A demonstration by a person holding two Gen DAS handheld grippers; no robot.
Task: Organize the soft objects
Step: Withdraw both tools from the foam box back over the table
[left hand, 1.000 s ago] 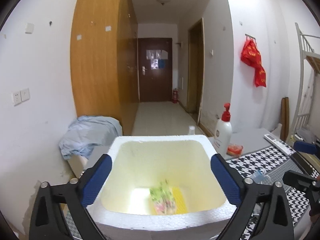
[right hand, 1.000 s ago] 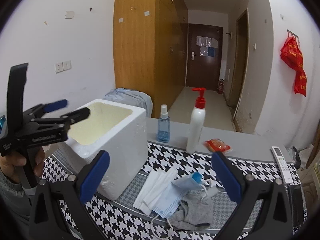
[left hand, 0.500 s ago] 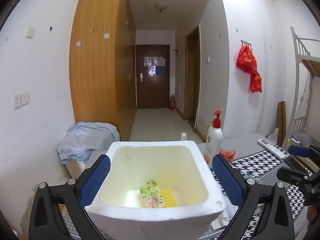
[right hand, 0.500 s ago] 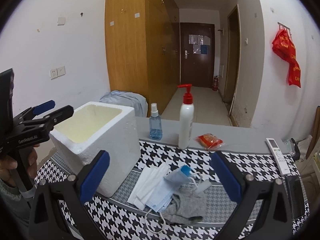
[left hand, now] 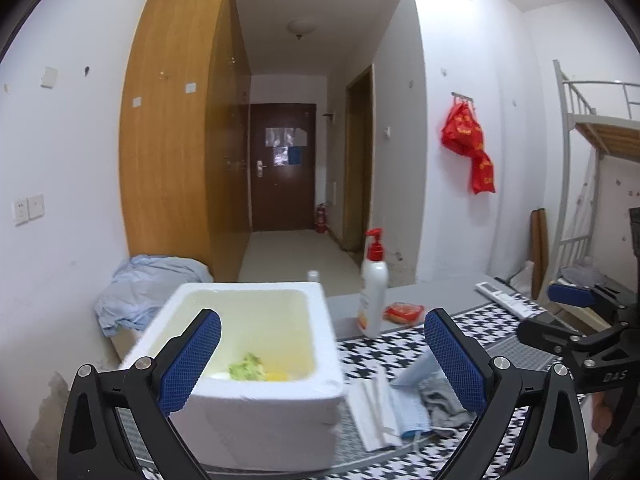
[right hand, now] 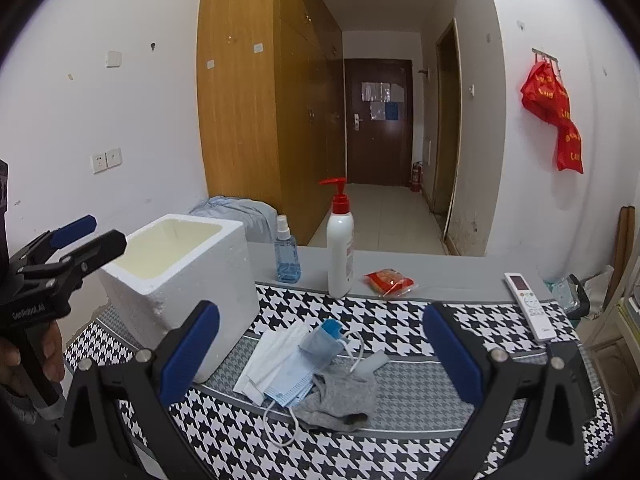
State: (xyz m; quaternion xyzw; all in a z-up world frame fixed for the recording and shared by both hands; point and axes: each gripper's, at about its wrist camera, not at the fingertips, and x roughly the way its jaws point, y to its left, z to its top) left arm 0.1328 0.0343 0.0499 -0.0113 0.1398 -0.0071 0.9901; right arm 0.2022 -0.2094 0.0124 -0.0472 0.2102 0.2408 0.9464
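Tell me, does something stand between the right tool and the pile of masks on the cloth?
Nothing visible does. The right tool is open with the masks and grey sock lying uncovered between its fingers.

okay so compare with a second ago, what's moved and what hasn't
The left gripper has pulled back and swung right: the foam box it was centred over now sits lower left in its view, and the masks and grey cloth have come into sight. Both grippers stay open and empty. Nothing was picked up or dropped; the packet in the box, pump bottle and spray bottle stayed put.
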